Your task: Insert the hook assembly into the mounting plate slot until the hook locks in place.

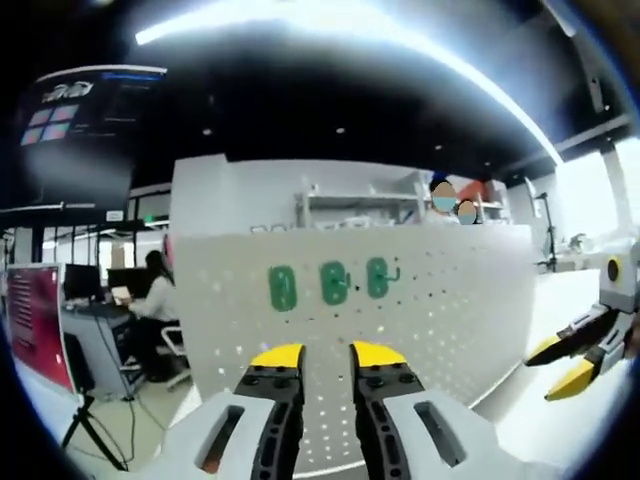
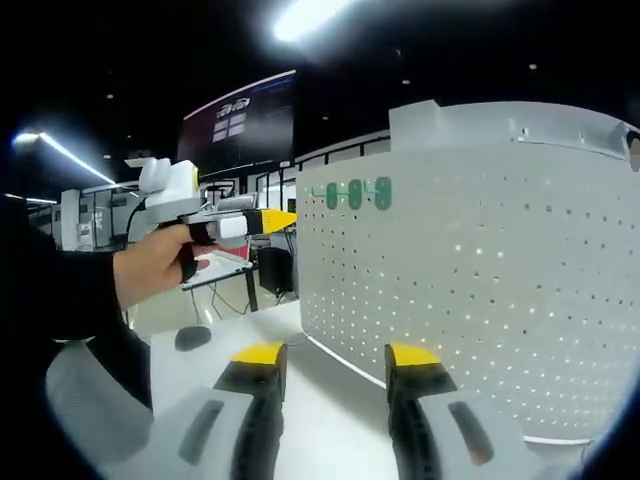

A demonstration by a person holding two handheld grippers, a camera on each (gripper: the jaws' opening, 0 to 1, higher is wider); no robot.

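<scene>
Three green mounting plates (image 1: 329, 283) sit in a row high on the upright white pegboard (image 1: 450, 300), and everything else is best placed from that row. The rightmost plate (image 1: 377, 278) carries a small dark hook (image 1: 392, 272) at its edge; whether it is fully seated is too small to tell. In the right gripper view the same green row (image 2: 355, 193) shows near the board's upper left corner.

The left gripper (image 1: 326, 356) is held level and aimed at the board just below the row, its yellow-tipped jaws moderately apart with nothing between them, probably lined up for an approach. The right gripper (image 2: 335, 358) points at the board's lower face, well below and to the side of the row, its jaws spread wide and empty; it enters the left gripper view from the right (image 1: 565, 362), away from the plates.

A hand (image 2: 155, 262) grips the left tool's handle, keeping it off the board.

A white tabletop (image 2: 290, 340) carries the pegboard, and beyond the board's left edge a seated person (image 1: 155, 300) works at a desk.
</scene>
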